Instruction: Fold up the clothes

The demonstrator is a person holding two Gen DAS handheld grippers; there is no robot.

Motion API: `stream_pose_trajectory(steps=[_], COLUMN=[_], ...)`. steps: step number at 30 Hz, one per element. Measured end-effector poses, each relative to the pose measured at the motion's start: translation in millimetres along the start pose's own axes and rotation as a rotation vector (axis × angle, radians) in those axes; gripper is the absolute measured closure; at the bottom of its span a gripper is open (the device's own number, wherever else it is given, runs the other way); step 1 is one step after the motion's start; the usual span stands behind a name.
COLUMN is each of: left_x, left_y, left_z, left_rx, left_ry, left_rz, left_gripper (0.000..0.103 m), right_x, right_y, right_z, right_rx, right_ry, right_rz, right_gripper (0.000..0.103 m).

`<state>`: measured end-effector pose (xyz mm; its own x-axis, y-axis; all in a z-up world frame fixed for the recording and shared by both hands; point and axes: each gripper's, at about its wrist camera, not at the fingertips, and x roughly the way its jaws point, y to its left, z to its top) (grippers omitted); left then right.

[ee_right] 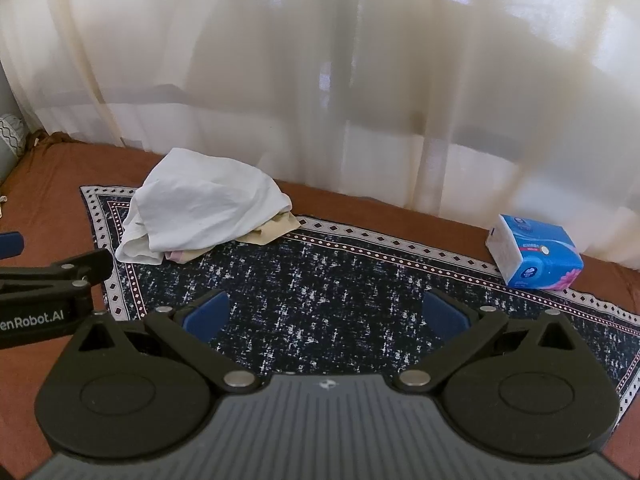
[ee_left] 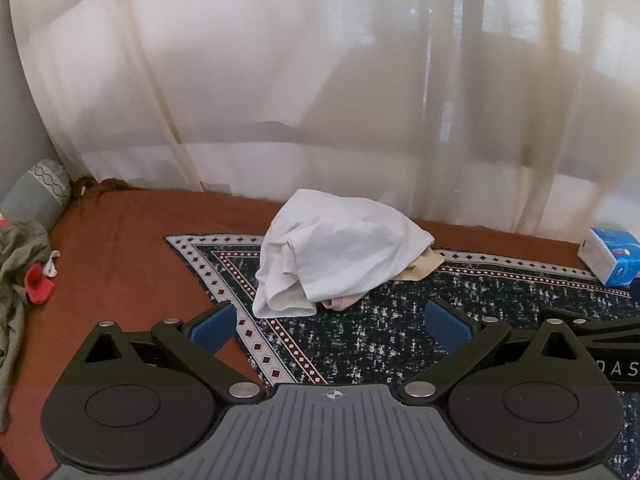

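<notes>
Left gripper (ee_left: 331,326): your jaws stand wide, nothing between them, above the mat's left part.
Right gripper (ee_right: 327,314): yours too, spread wide and empty, over mid mat.
Clothes (ee_left: 336,256): white heap on cream pieces, far left on mat (ee_right: 320,280).
Bed (ee_left: 120,248): brown sheet under mat.
Tissue pack (ee_right: 536,252): far right, at mat's edge.
Curtain (ee_left: 320,80): sheer, behind bed.

The left gripper (ee_right: 12,246) shows "enRobot.AI" on its side; the right gripper (ee_left: 592,328) shows "DAS", cut off.
</notes>
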<state>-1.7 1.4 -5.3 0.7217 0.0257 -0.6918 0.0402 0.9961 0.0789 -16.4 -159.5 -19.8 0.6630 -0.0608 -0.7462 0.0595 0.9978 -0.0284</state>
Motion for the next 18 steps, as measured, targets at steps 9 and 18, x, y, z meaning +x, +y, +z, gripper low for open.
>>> stream_pose_trajectory(steps=[9, 18], left_x=[-0.3, 2.1], left_y=[-0.8, 1.2], left_z=[4.0, 4.0], left_rx=[0.002, 0.004], left_ry=[0.005, 0.010], left_rz=[-0.010, -0.009], left_gripper=[0.000, 0.000], right_x=[0.9, 2.7], right_y=[-1.4, 1.3], right_z=[-0.8, 0.5], right_rx=[-0.003, -0.005], right_ry=[-0.001, 0.006], right_rz=[-0.002, -0.002], right_gripper=[0.000, 0.000])
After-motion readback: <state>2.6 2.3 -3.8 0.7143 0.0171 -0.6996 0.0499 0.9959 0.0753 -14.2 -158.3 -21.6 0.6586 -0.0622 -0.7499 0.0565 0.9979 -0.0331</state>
